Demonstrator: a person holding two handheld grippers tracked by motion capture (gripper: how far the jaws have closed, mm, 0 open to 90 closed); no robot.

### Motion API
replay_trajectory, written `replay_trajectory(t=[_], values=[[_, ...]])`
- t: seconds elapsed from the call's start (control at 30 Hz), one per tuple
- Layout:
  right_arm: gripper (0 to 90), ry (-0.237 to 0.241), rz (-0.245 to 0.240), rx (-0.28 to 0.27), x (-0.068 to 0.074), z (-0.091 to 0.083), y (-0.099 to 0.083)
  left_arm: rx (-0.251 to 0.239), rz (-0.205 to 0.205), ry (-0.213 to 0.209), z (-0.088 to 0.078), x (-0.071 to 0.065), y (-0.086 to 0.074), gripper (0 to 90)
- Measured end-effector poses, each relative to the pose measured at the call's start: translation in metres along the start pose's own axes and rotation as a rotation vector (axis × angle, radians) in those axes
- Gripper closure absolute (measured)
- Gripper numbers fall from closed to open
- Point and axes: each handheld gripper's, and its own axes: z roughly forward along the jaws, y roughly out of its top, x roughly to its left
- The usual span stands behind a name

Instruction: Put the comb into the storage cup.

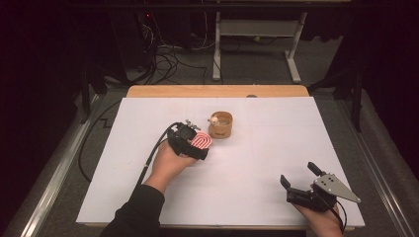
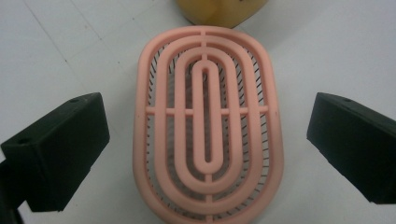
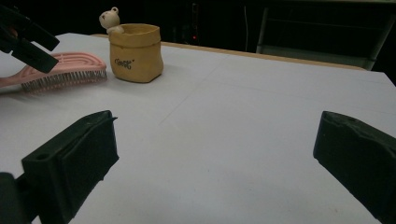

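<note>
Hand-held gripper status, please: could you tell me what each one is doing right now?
Left hand-held gripper: open, jaws either side of the pink hairbrush, not touching.
Right hand-held gripper: open, holding nothing.

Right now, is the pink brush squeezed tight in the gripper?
No, the left gripper is open, with white table showing between each black jaw and the pink brush.

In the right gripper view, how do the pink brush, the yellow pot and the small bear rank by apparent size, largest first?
1. Pink brush, though partly cut off at the picture's edge.
2. Yellow pot; close to the brush, so this order is unsure.
3. Small bear, clearly smallest.
</note>
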Motion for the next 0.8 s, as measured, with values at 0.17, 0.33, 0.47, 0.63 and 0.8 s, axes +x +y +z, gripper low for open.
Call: replay_trajectory(t=[0.17, 0.33, 0.47, 0.63, 0.8], values=[[0.4, 0.001, -0.001, -0.001, 0.000, 0.000, 0.000, 0.015, -0.005, 0.011, 0.007, 0.000, -0.001, 0.0], [0.4, 0.002, -0.002, -0.001, 0.000, 0.000, 0.000, 0.015, -0.032, -0.001, 0.010, 0.001, 0.000, 0.0], [0.4, 0.002, -0.002, 0.000, 0.000, 0.000, 0.000, 0.056, -0.043, 0.015, 0.014, 0.004, -0.001, 0.0], [0.4, 0.002, -0.002, -0.001, 0.000, 0.000, 0.000, 0.072, -0.036, 0.011, 0.017, 0.003, -0.001, 0.0], [0.4, 0.001, -0.001, -0.002, 0.000, -0.001, 0.000, 0.072, -0.025, 0.016, 0.018, 0.002, -0.001, 1.8]])
